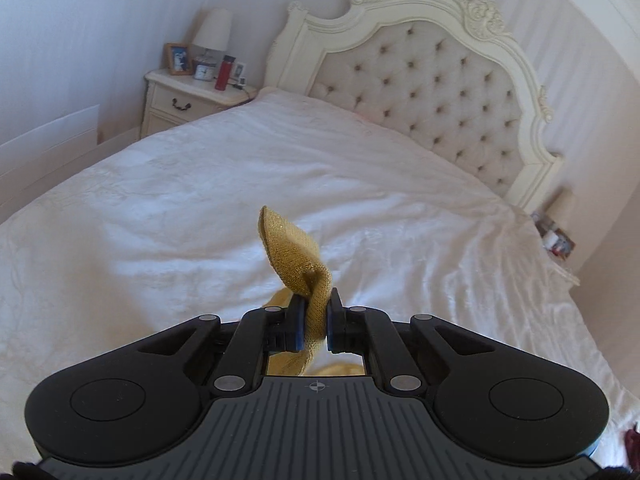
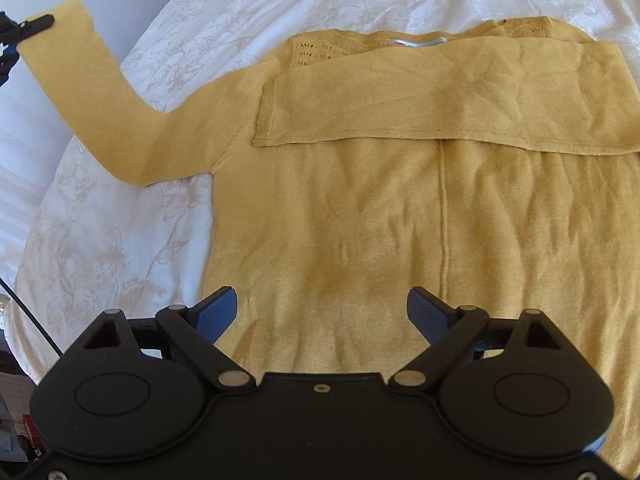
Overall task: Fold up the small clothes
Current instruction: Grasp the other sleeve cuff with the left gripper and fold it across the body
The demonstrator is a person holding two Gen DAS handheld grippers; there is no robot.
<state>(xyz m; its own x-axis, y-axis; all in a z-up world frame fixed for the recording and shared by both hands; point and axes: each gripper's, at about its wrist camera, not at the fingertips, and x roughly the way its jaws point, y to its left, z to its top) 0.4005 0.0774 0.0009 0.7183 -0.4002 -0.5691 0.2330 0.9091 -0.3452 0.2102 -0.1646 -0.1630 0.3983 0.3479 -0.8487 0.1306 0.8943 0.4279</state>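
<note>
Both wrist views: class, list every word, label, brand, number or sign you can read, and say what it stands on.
No text can be read in either view.
White neck label inside the collar of the mustard-yellow knitted sweater: print too blurred to read.
Small white clock on the cream bedside table: dial too small to read.
Tall red bottle beside it: no legible label.
Crosshair mark on the left gripper's body: a symbol only, no letters.
</note>
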